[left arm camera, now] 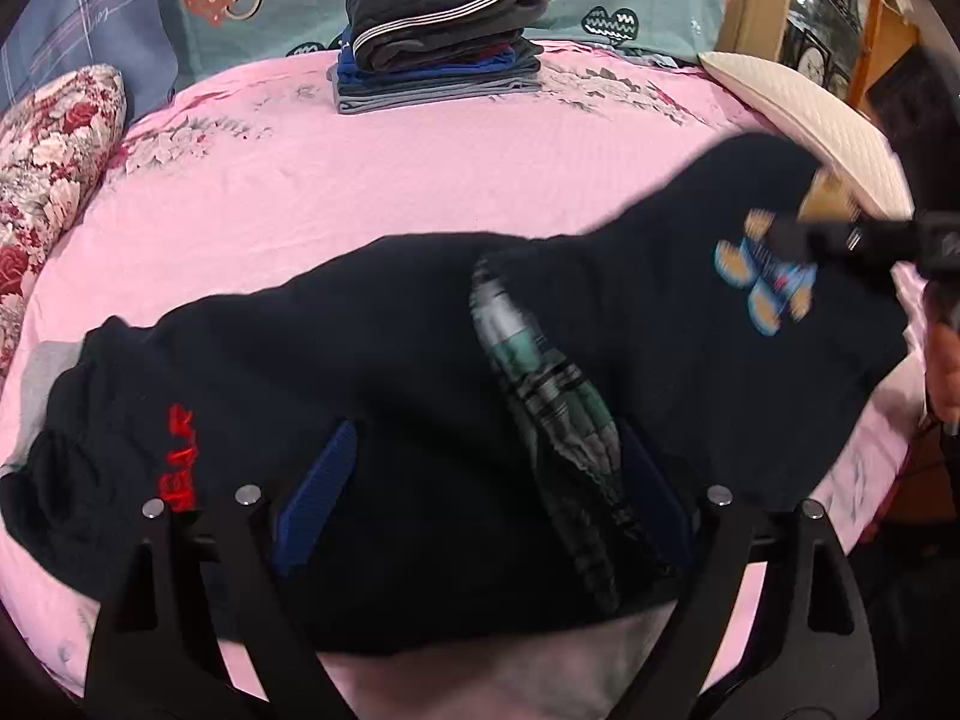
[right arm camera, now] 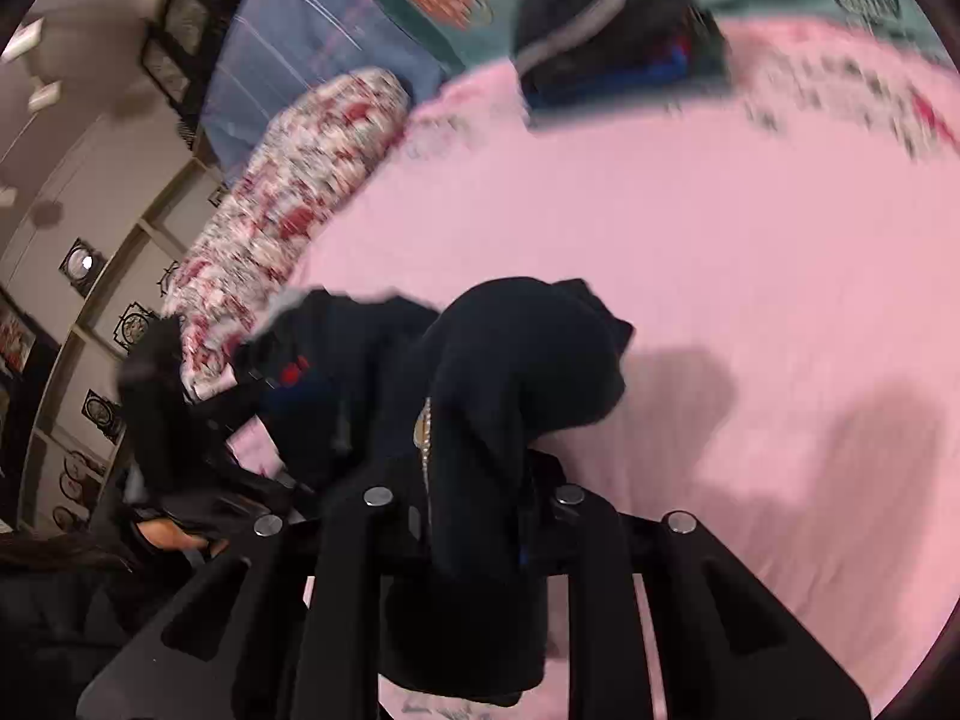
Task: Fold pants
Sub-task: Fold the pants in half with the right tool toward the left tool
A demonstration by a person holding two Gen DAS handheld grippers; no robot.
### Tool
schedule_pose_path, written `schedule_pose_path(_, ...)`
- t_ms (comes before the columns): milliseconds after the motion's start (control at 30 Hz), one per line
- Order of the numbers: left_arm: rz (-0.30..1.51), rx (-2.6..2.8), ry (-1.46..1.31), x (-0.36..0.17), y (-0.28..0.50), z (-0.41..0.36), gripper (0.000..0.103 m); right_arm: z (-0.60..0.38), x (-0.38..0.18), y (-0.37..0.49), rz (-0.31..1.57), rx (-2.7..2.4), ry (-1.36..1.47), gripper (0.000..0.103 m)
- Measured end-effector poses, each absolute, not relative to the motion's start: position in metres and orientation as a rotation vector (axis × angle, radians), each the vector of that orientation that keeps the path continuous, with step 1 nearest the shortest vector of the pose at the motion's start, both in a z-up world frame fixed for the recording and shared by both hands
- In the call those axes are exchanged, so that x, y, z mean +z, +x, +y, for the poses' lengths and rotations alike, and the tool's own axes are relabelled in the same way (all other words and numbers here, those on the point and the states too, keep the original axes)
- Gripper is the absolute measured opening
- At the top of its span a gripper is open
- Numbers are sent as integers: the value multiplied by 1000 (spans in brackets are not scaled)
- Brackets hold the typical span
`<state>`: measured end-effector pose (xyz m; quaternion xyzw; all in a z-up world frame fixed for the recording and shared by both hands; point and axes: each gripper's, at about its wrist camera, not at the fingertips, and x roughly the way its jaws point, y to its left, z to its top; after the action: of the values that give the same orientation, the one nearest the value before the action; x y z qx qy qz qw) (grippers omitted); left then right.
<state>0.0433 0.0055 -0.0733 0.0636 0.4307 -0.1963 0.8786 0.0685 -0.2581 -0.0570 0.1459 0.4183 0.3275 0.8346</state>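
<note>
Two black grippers work over a bed covered with a pink floral-edged sheet [left arm camera: 372, 192], where the dark navy fleece pants [left arm camera: 384, 372] lie spread across the near half. In the left wrist view the left gripper [left arm camera: 480, 480] stands released, its blue-padded fingers [left arm camera: 318, 498] set wide apart over the cloth with the garment's plaid green-and-grey lining [left arm camera: 540, 384] lying between them; the pads do not pinch anything. Red embroidered lettering [left arm camera: 180, 456] shows on the pants toward the left, and a blue and orange cartoon patch [left arm camera: 762, 282] toward the right, where the blurred right gripper [left arm camera: 840, 237] reaches in from the edge. In the right wrist view the right gripper [right arm camera: 474, 516] is clenched on a bunched fold of the pants [right arm camera: 510, 372], lifted off the sheet and draped over its fingers. At the far edge of the bed sits a stack of folded clothes [left arm camera: 438, 54] topped by a black garment with white stripes. A red-and-cream floral pillow [left arm camera: 54, 150] lies at the left, and a white quilted pillow [left arm camera: 810, 120] at the right.
</note>
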Motion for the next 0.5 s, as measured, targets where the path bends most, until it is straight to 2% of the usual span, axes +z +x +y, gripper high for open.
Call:
schedule_pose_path(200,842,-393,116,-50,88,-49,88,-293,-4,102,800,559,229,17)
schedule_pose_path(267,876,-412,117,-57,106,-70,89,-319,-12,113,818,483,258,17)
schedule_pose_path(333,928,-410,138,-72,117,-85,89,-344,-46,128,915,389,323,19)
schedule_pose_path(367,943,-402,145,-78,119,-89,89,-347,-69,137,977,354,326,25)
schedule_pose_path(400,946,-401,144,-81,119,-90,90,-348,-89,141,1035,317,316,39)
schedule_pose_path(433,943,-405,145,-80,118,-89,90,-352,-104,141,1070,278,305,46)
schedule_pose_path(500,940,-407,154,-76,112,-82,90,-363,-101,133,1025,262,334,50)
